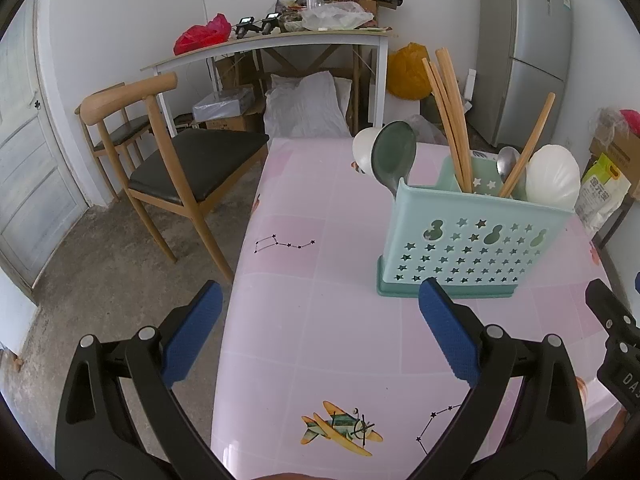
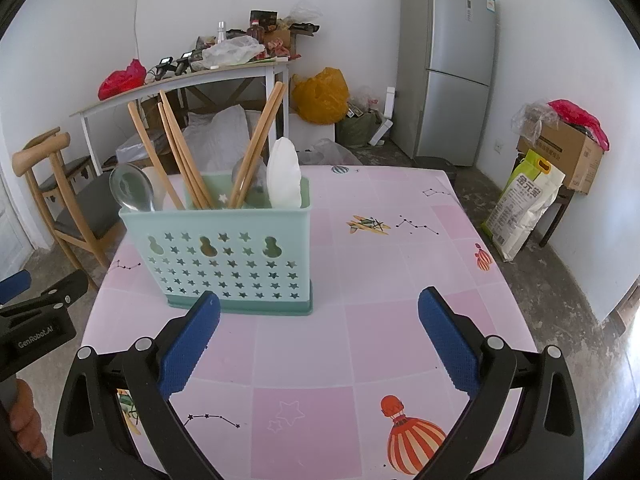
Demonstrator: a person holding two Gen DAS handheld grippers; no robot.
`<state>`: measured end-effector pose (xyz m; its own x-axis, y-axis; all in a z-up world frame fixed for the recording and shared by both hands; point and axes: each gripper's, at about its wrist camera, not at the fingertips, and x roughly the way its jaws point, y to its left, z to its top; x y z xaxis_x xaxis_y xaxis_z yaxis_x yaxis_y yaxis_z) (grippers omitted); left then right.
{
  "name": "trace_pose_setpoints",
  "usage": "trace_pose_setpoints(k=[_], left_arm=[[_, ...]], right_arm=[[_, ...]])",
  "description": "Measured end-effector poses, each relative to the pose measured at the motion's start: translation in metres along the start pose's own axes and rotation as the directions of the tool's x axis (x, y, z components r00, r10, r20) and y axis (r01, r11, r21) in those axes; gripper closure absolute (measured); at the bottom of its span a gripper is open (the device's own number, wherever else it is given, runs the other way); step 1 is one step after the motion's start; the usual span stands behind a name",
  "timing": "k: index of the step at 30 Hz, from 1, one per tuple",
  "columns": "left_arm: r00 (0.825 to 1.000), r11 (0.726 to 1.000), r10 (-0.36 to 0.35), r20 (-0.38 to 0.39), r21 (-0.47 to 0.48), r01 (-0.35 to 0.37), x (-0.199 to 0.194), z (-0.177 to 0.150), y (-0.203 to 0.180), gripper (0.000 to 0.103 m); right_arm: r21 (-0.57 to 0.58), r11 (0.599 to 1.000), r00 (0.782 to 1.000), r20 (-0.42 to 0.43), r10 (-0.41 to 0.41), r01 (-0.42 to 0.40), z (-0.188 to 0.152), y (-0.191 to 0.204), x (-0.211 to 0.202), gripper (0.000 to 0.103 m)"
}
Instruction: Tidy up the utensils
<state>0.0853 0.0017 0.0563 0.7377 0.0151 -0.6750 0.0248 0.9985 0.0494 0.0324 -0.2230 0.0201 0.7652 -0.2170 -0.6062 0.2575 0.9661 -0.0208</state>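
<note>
Mint plastic caddy (image 2: pixel 228 256) stands on the table (image 2: pixel 400 280), chopsticks (image 2: pixel 188 160) and spoons (image 2: pixel 132 190) upright inside, so we judge the sorting done. We hold the left gripper (image 1: pixel 320 332) and right gripper (image 2: pixel 320 332) back, jaws apart, empty.

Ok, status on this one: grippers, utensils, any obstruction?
Left gripper open, empty. Right gripper open, empty. Chopsticks and spoons upright in caddy. Table bare, nothing blocking.

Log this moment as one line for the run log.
left gripper: open, empty | right gripper: open, empty | caddy: upright on table, holds chopsticks and spoons | nothing loose on table
</note>
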Motion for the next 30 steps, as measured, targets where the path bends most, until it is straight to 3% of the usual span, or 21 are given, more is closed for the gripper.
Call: trace_pose_setpoints(k=[30], left_arm=[[1.000, 1.000, -0.003, -0.001, 0.000, 0.003, -0.0004, 0.0011, -0.0002, 0.008]], right_arm=[[0.002, 1.000, 1.000, 0.002, 0.006, -0.006, 0.0034, 0.0044, -0.0033, 0.006]])
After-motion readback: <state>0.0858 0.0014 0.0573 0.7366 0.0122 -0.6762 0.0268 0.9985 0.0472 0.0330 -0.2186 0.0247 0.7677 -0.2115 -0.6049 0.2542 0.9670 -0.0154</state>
